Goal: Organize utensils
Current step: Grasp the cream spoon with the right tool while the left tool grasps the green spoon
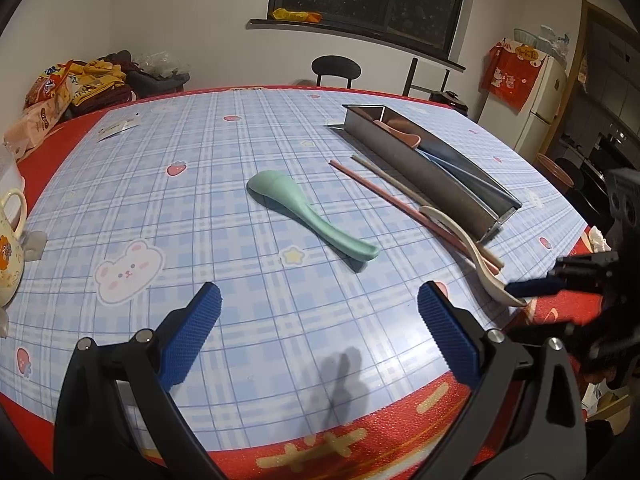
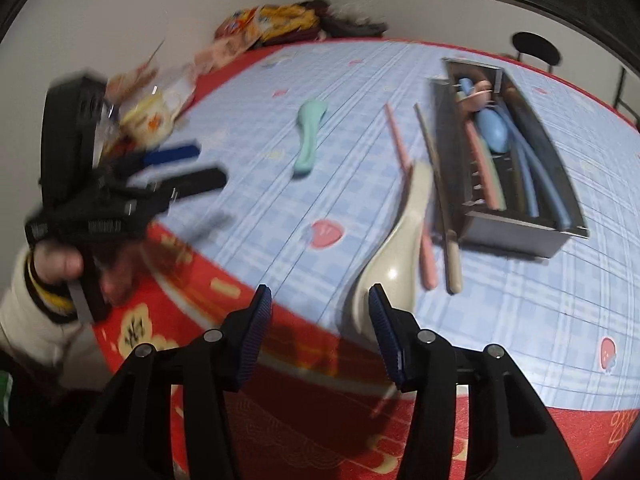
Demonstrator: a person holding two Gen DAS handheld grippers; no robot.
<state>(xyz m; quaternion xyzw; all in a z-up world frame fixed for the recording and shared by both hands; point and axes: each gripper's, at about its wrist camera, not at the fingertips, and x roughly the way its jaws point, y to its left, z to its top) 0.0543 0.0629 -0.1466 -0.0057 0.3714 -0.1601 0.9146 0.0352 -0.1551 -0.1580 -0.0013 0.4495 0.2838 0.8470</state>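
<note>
The right gripper (image 2: 320, 330) is held wide apart and empty, its right pad just beside the cream spoon (image 2: 394, 256), whose bowl overhangs the table (image 2: 520, 320) edge. The left gripper (image 1: 318, 334) is spread wide too, nothing grasped, above the cloth at 6 o'clock. One green spoon (image 1: 308, 214) lies mid-table. Two chopsticks, pink (image 1: 384, 196) and beige (image 1: 390, 178), lie beside the metal tray (image 1: 432, 184) at 2 o'clock. In the tray, pink and blue utensils are seen; their count cannot be told.
</note>
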